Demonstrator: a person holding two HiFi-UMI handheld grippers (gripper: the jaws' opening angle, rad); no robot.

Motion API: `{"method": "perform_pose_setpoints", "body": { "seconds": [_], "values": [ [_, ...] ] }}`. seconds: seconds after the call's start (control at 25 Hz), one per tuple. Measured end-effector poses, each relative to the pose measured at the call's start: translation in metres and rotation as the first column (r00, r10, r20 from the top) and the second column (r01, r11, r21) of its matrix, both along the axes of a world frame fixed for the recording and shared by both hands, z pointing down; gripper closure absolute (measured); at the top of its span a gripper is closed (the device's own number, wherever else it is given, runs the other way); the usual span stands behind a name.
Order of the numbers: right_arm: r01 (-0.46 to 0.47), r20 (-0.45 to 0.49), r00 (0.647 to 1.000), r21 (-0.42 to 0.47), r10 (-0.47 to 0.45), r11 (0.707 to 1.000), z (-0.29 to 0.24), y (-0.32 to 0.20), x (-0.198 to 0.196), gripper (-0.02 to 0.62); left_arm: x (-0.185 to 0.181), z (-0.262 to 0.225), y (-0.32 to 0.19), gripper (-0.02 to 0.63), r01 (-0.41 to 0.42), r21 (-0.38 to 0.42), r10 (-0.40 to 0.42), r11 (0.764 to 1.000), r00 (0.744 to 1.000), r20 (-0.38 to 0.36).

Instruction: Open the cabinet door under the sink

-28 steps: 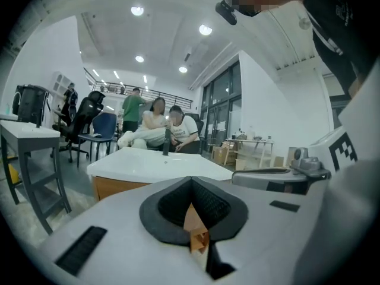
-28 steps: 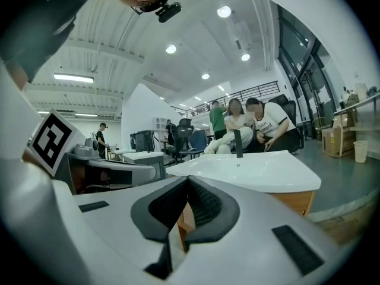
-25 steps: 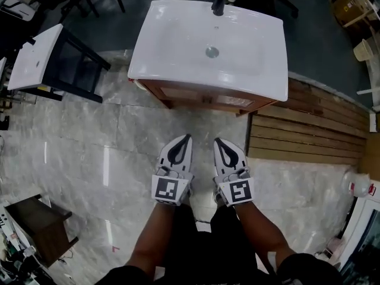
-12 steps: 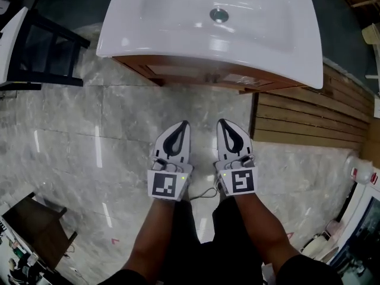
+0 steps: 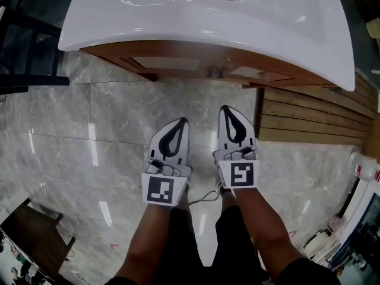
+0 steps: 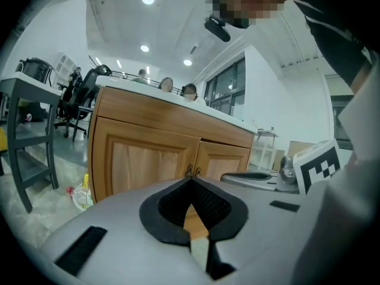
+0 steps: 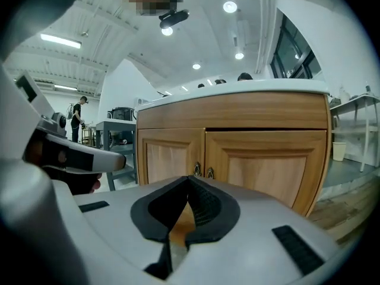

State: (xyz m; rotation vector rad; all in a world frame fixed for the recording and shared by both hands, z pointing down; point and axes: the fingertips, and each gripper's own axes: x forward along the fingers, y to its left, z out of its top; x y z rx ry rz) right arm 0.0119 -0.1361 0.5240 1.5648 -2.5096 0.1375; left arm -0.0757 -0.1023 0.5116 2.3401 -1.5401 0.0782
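Hovering side by side above the grey marble floor, the left gripper and the right gripper are both pointing toward the wooden cabinet that is sitting under the white sink. Each gripper's jaws are pressing together at the tips, with nothing caught between them. The two cabinet doors are standing closed, their small metal handles sitting next to each other at the centre seam, straight ahead of the grippers and not touching them. A slatted wooden platform is lying on the floor beside the cabinet, on the right gripper's side.
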Motion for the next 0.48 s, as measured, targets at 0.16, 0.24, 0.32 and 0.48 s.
{"method": "perform_pose_setpoints", "body": {
  "seconds": [0.16, 0.24, 0.32, 0.48],
  "values": [
    [-0.03, -0.023, 0.999, -0.003, 0.03, 1.0, 0.028, -0.016, 0.0, 0.572, -0.001, 0.024, -0.012, 0.595, -0.02, 0.003, 0.02, 1.0, 1.0, 0.011],
    [-0.033, -0.036, 0.999, -0.008, 0.033, 0.999, 0.041, -0.024, -0.002, 0.572, -0.002, 0.032, -0.02, 0.595, -0.025, 0.01, 0.025, 1.0, 0.999, 0.02],
    [-0.038, -0.052, 0.998, -0.01, 0.037, 0.999, 0.051, -0.031, -0.003, 0.57, -0.003, 0.036, -0.025, 0.595, -0.033, 0.019, 0.032, 0.999, 0.999, 0.027],
    [-0.068, -0.074, 0.995, -0.018, 0.066, 0.998, 0.064, -0.047, -0.001, 0.466, -0.006, 0.04, -0.027, 0.595, -0.051, 0.014, 0.051, 0.999, 0.998, 0.039]
  ]
}}
